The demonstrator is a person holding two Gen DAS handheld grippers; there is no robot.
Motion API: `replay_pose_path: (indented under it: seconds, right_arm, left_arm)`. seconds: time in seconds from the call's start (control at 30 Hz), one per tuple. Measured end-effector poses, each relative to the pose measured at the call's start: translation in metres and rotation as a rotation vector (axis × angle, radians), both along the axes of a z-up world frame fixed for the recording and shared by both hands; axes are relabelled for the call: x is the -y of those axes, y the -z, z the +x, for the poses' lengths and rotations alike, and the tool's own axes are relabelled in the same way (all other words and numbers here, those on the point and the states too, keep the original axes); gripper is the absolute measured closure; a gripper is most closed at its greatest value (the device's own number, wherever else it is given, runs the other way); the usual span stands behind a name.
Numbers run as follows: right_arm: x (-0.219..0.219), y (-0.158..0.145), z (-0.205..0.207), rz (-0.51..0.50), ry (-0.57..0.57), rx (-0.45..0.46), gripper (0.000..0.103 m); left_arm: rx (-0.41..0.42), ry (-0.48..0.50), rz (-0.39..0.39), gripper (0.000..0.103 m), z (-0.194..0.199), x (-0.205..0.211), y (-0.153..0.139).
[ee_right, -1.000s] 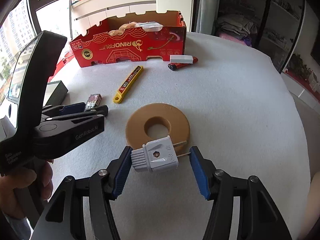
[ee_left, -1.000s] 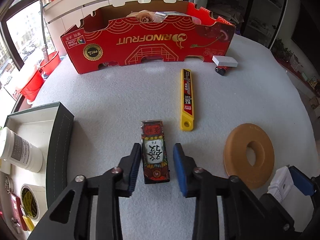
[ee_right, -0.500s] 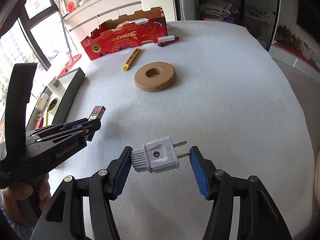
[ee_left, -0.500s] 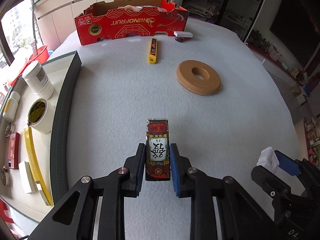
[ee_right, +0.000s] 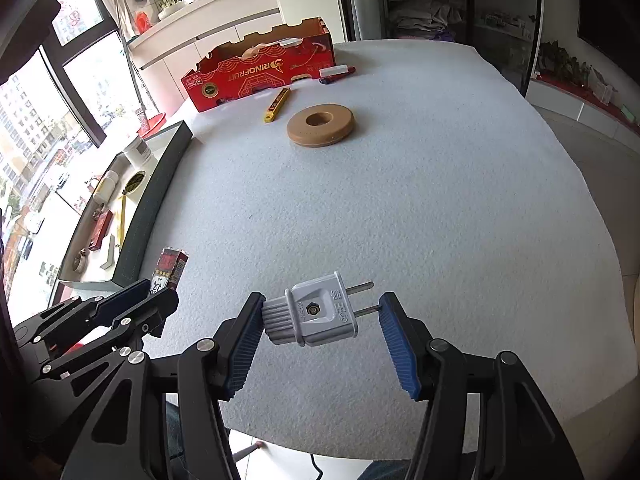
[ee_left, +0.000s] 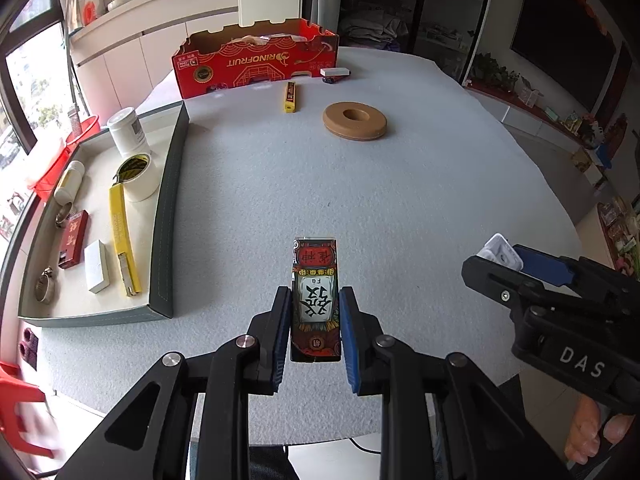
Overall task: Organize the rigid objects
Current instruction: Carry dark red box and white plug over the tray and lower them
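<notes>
Gripping lighter (ee_left: 315, 300) between fingers (ee_left: 282, 328), plug (ee_right: 314, 312) likewise

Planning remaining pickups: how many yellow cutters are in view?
2. One yellow cutter lies on the table before the red box; the second cutter lies in the tray beside the tape roll. The box may hide others.

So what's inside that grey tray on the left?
In the grey tray: a white jar, tape roll, small white bottle, yellow cutter, red box, white block, two metal rings. Its near wall hides nothing obvious.
</notes>
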State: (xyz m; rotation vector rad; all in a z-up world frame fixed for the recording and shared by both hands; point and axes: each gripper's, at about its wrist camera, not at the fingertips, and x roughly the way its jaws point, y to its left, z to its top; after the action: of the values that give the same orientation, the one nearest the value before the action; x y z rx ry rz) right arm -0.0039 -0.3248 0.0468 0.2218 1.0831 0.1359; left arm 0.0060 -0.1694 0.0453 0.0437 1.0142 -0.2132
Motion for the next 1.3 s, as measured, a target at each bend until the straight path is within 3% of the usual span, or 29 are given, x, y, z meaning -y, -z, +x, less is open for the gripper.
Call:
replay_pose_path:
  seconds: [0.7, 1.3]
  right_arm:
    - [-0.060, -0.033, 0.005, -0.034, -0.118, 0.049, 0.043]
    - [-0.151, -0.062, 0.053, -0.012, -0.302, 0.097, 0.043]
  left_arm:
    - [0.117, -0.123, -0.035, 0.077, -0.018, -0.067, -0.034]
    - [0.154, -0.386, 0.013, 0.077, 0.009, -0.185, -0.039]
